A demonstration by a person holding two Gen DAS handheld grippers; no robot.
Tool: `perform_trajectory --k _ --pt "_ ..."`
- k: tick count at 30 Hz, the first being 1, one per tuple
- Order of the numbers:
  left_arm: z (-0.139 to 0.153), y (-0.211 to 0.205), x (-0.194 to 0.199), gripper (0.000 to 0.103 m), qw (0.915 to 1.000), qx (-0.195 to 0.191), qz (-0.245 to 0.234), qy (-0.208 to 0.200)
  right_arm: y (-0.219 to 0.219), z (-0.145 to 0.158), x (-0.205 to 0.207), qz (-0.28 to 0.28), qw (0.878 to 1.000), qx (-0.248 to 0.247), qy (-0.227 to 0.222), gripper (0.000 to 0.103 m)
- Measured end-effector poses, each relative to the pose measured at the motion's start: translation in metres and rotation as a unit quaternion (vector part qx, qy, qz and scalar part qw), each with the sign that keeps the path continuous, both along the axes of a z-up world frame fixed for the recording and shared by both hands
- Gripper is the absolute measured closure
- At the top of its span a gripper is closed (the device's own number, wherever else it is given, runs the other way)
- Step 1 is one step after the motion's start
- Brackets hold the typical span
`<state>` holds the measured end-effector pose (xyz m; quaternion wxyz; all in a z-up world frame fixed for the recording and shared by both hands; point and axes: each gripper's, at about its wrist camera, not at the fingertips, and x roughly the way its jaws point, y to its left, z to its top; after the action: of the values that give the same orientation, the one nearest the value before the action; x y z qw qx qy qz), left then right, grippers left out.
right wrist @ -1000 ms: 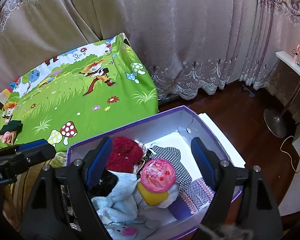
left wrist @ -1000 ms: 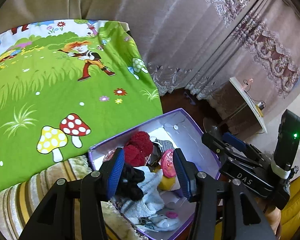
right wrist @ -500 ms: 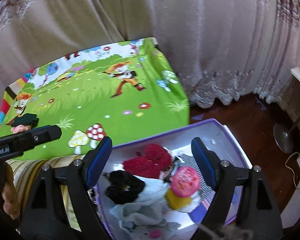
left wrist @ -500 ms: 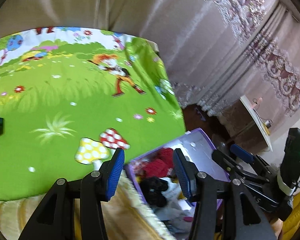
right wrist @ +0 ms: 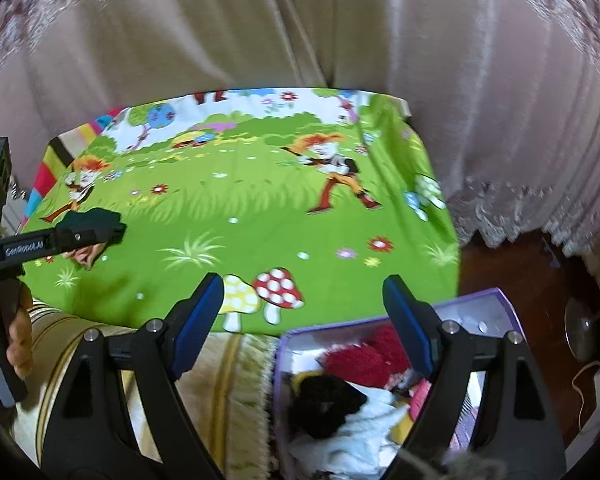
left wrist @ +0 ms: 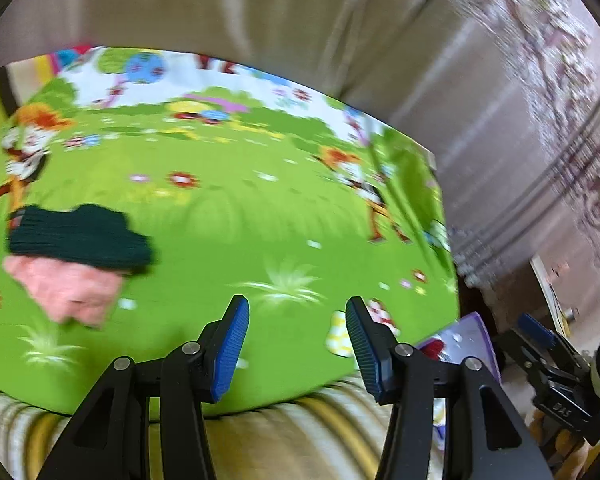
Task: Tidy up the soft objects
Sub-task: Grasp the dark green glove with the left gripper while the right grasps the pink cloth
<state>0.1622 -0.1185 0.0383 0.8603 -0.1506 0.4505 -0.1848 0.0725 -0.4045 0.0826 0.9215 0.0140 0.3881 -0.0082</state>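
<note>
My left gripper (left wrist: pixel 296 344) gapes empty (right gripper (right wrist: pixel 302 320) too); the green-and-pink knit (left wrist: pixel 76 256) lies left of my jaws.

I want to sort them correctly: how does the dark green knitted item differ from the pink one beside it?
The dark green knitted item is ribbed and lies farther from the camera; the pink item looks fuzzy and lies nearer, with the green one overlapping its far edge. Both are soft and rest on the green cartoon sheet.

I'm looking along my left gripper (left wrist: pixel 296 344): black angular arms wearing ribbed blue pads, silver screw heads showing at the joints. My right gripper (right wrist: pixel 304 320) is showing the same build, white lettering running along its black body.
</note>
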Motion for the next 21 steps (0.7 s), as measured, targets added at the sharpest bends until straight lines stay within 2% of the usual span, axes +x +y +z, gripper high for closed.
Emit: perform_trajectory --k 8,11,14,18,21 --pt "-0.012 0.092 0.019 0.051 0.9953 0.003 0.094 0.022 0.048 -0.003 0.026 0.059 0.998 0.001 0.007 0.019" --pt "-0.017 0.119 0.027 0.051 0.9905 0.022 0.130 0.038 0.062 -0.006 0.033 0.076 0.997 0.002 0.012 0.019" --pt "-0.026 0.136 0.037 0.051 0.9862 0.047 0.146 0.063 0.075 -0.007 0.038 0.091 0.996 0.003 0.015 0.019" --pt "-0.035 0.149 0.045 0.051 0.9845 0.029 0.150 0.086 0.089 -0.011 0.045 0.107 0.994 0.001 0.020 0.019" --pt "-0.045 0.159 0.056 0.051 0.9813 -0.035 0.149 0.116 0.099 -0.014 0.049 0.117 0.993 0.004 0.025 0.019"
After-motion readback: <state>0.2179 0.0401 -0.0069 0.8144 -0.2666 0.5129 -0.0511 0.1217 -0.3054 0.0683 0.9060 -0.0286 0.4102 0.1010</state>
